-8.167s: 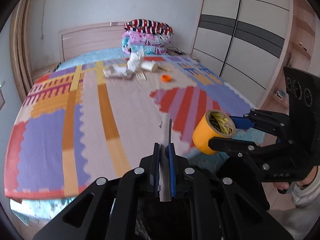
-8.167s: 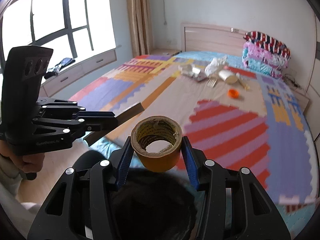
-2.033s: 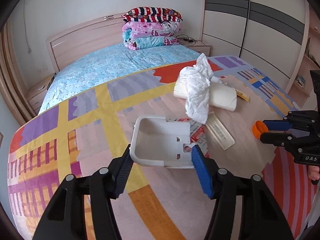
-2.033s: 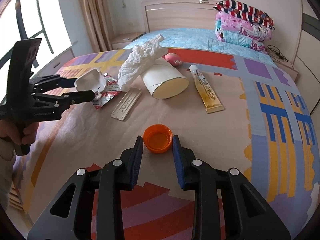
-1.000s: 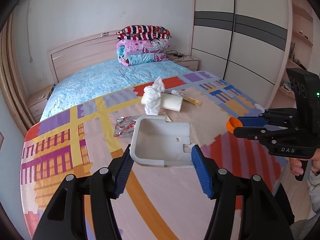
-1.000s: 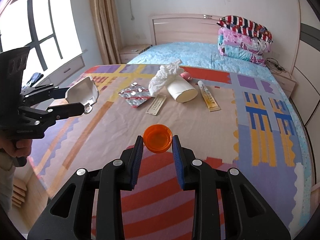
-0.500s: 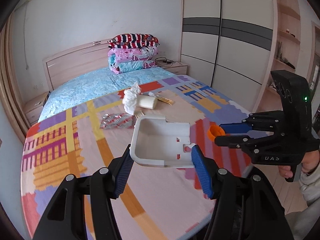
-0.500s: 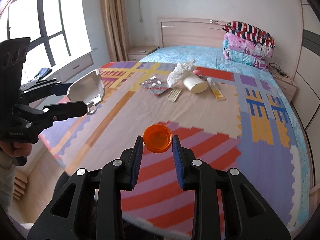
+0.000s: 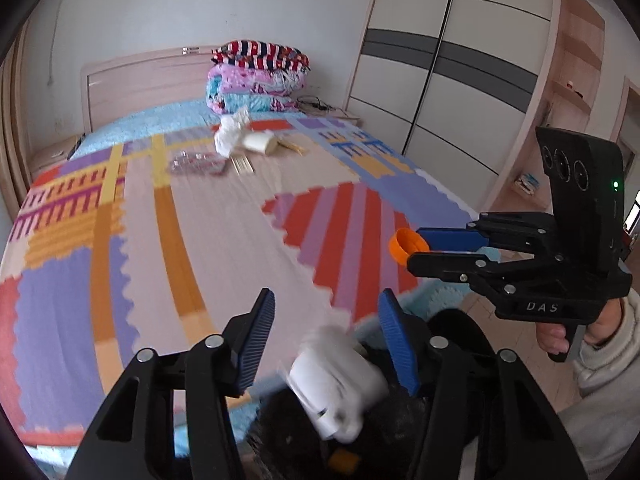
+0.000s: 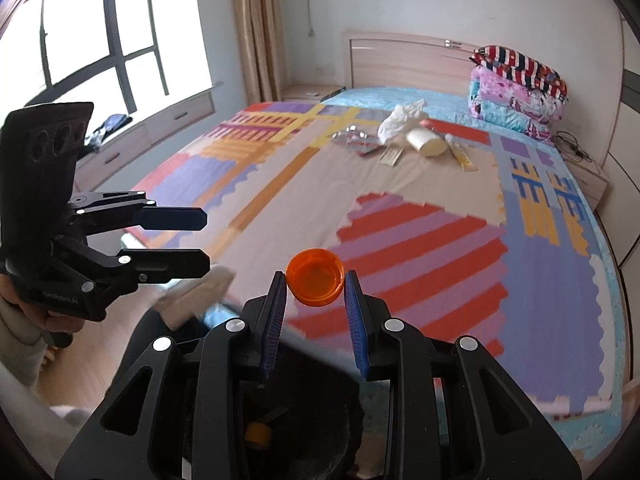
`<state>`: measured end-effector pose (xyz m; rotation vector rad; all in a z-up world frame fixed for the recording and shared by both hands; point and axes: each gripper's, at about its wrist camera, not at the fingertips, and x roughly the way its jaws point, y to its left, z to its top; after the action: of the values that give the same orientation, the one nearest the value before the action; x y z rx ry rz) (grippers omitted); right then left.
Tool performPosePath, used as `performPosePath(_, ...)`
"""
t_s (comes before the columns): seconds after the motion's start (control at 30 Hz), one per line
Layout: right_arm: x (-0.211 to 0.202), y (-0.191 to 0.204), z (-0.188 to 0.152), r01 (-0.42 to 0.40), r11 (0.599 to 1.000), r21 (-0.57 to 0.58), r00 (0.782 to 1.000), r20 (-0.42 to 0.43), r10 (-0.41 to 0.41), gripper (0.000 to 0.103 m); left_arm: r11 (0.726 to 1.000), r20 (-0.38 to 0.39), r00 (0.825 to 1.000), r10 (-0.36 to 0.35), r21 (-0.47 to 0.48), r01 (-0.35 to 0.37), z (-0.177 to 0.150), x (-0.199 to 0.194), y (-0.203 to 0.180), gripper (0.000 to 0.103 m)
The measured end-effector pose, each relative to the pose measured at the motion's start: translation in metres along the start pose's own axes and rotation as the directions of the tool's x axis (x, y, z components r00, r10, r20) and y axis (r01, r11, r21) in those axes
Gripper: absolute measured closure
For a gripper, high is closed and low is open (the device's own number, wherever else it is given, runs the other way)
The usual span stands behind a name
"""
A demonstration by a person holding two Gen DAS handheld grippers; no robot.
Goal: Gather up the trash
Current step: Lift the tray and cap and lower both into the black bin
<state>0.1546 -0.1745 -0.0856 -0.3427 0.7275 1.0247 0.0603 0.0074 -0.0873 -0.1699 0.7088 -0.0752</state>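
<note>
My left gripper (image 9: 326,312) is open over a black trash bag (image 9: 400,432) at the foot of the bed. A white plastic tray (image 9: 336,388), blurred, is dropping from it into the bag. My right gripper (image 10: 315,280) is shut on an orange bottle cap (image 10: 315,277) above the bed's edge; it shows to the right in the left wrist view (image 9: 416,250), cap (image 9: 406,245) at its tips. The left gripper (image 10: 204,236) shows open in the right wrist view, with the falling tray (image 10: 196,294) below it.
On the far part of the bed mat (image 9: 224,232) lie a crumpled tissue (image 10: 400,122), a paper cup (image 10: 426,142), a tube (image 10: 462,158), a blister pack (image 10: 352,136) and a flat strip (image 10: 391,156). Folded quilts (image 9: 258,76) sit by the headboard. A wardrobe (image 9: 460,80) stands right.
My left gripper has opened and let go of the white tray, which now falls into the bag. Both grippers have pulled back from the trash pile to the foot of the bed.
</note>
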Motion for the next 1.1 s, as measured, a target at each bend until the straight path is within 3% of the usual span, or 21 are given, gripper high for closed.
performPosePath(0.33,0.001,0.003,-0.038,-0.043,0.999,0.024,0.997,-0.068,0.044,0.073,0.999,-0.034,0.999,-0.018,-0.028,0.017,-0.029,-0.005,-0.005,0.051)
performPosePath(0.67,0.021,0.014,-0.073,-0.119,0.991,0.064,0.978,-0.166,0.128,0.073,0.998,-0.087,0.996,-0.017,-0.058,0.012,-0.049,0.0,-0.002,0.05)
performPosePath(0.83,0.023,0.015,-0.076,-0.126,0.989,0.077,0.975,-0.177,0.138,0.072,0.998,-0.091,0.996,-0.009,-0.059,0.004,-0.051,0.0,-0.001,0.045)
performPosePath(1.0,0.023,0.017,-0.078,-0.123,0.989,0.076,0.974,-0.179,0.135,0.061,0.999,-0.089,0.996,-0.021,-0.05,0.017,-0.05,-0.001,-0.004,0.042)
performPosePath(1.1,0.022,0.014,-0.074,-0.117,0.99,0.078,0.976,-0.173,0.129,0.06,0.999,-0.087,0.996,-0.022,-0.05,0.017,-0.049,-0.002,-0.004,0.042)
